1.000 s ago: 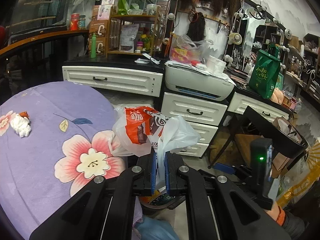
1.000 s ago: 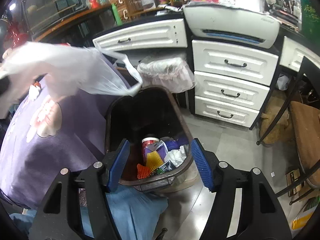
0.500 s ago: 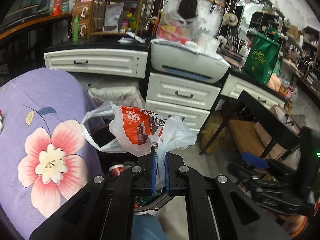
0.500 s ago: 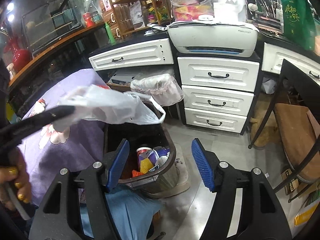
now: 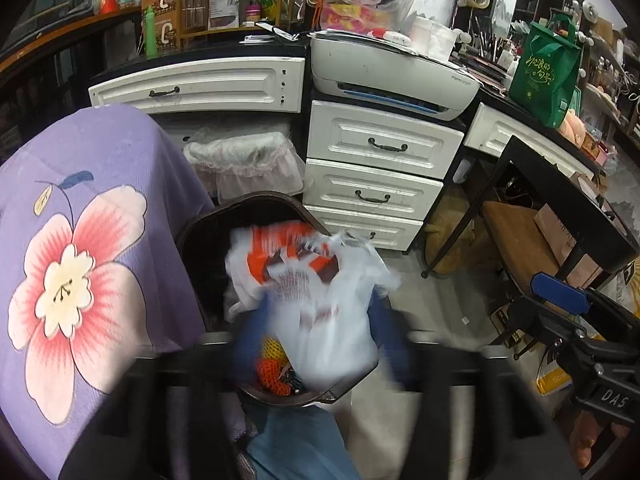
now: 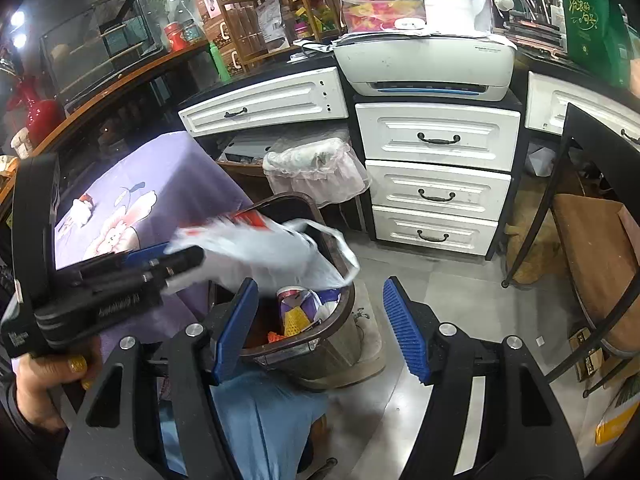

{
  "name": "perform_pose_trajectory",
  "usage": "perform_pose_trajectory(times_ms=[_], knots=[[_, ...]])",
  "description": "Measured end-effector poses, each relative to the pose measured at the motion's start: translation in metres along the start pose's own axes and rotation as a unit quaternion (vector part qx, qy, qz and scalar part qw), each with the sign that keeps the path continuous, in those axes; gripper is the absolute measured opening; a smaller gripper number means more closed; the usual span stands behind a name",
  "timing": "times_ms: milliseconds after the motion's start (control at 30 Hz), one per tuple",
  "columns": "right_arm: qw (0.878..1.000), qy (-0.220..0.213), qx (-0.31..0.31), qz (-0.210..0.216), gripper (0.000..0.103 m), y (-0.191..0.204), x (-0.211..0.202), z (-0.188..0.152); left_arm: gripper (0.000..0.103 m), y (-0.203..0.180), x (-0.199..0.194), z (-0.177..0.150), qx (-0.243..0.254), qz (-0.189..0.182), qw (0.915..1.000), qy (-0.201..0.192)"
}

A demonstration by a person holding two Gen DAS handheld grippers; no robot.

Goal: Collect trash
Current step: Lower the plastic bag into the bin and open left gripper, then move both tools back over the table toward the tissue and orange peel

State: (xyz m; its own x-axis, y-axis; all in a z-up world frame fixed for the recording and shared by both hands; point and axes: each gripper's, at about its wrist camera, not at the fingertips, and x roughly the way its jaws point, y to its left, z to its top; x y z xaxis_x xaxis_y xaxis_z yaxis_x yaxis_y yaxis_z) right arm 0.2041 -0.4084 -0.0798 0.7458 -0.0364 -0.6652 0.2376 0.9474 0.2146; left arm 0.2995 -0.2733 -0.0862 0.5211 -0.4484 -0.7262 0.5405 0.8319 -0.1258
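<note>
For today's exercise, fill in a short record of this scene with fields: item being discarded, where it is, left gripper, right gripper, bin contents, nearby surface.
item: white and orange plastic bag
where: over the mouth of the dark brown bin
left gripper: at the bag's end; blur hides its jaw state
right gripper: open, holding nothing, hovering by the bin
bin contents: a cup, yellow and orange mesh, white scraps
nearby surface: purple floral cloth left of the bin

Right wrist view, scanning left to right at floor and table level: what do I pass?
Purple floral tablecloth → left gripper with the plastic bag → brown trash bin → white drawer stack → wooden chair seat.
</note>
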Motion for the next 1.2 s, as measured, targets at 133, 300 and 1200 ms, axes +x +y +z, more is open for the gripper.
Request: perform_pose_trajectory(times_ms=[133,300,1200], knots=[[1.0,-0.002,0.003,-0.001,0.071,0.0,-0.001,0.0,0.083,-0.001,-0.006,-0.002,0.005,0.002,0.9999,-0.009],[1.0,-0.004,0.004,0.002,0.072,0.005,-0.004,-0.001,0.092,-0.001,-0.022,-0.004,0.012,0.015,0.9994,-0.028],[0.992,-0.013,-0.093,0.08,0.081,0.132,-0.013,-0.009,0.097,0.083,-0.146,-0.037,-0.023,0.12,0.9843,-0.128]])
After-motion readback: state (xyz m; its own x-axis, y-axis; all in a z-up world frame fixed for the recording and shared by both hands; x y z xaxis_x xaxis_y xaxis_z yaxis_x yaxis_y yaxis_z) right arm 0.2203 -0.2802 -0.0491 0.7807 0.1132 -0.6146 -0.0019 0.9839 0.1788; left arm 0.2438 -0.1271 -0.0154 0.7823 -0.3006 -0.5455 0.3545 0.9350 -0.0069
